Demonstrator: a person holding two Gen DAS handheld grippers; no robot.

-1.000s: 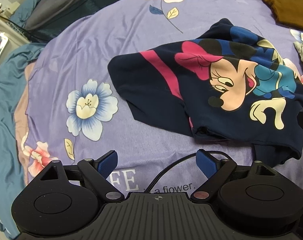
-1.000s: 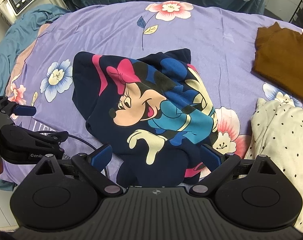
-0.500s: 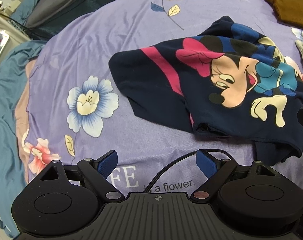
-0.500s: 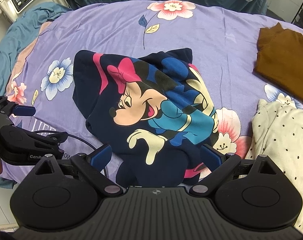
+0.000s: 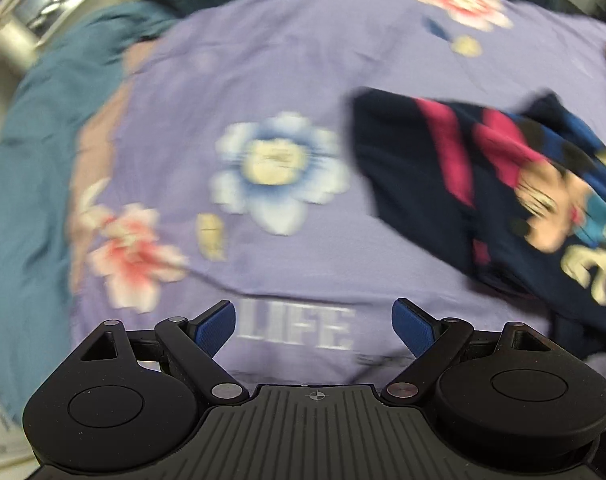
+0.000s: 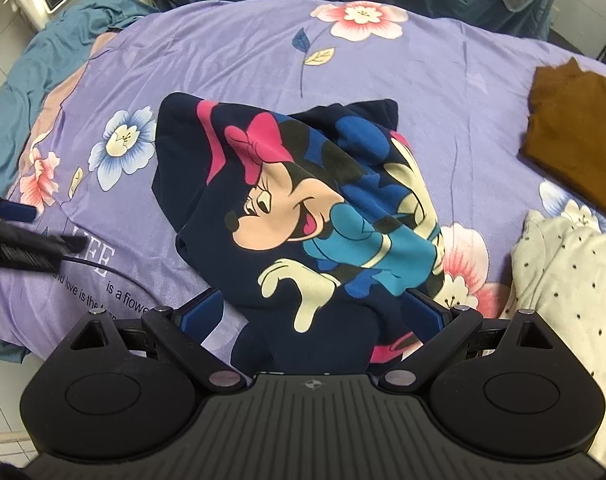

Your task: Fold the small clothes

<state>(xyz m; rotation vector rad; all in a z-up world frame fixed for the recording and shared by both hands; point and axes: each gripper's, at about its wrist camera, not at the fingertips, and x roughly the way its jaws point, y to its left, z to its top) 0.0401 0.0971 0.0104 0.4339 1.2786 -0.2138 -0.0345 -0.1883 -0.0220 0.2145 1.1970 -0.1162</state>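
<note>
Your shirt (image 6: pixel 303 216), the navy one with the cartoon mouse print, lies crumpled in the middle of the purple sheet (image 6: pixel 231 56), bunched over itself with its near hem running down between the fingers of your right gripper (image 6: pixel 317 312). That gripper has its jaws spread wide on either side of the cloth, and I cannot see them pinching anything; the fabric simply passes between them. Your left gripper (image 5: pixel 315 320) is also spread open and empty, hanging over bare sheet near the printed word, with the shirt well off to its right (image 5: pixel 483 200); that view is smeared with motion blur, so fine detail there is not to be trusted. From the right wrist view you can see the left tool (image 6: pixel 27 236) low at the sheet's left edge, apart from the garment. No fold has been made yet, as I read it: this is the stage of taking hold and spreading the shirt flat. The next move calls for two grips, probably on the hem corners or the shoulders, so you can lift, shake it out and lay it print-down or print-up without wrinkles. Bring your left gripper to the shirt's left edge by the blue flower (image 6: pixel 123 140), and close the right on a single layer, not the whole bunch. Keep clear of the brown garment (image 6: pixel 575 128) and the dotted one (image 6: pixel 571 280) at the right.
</note>
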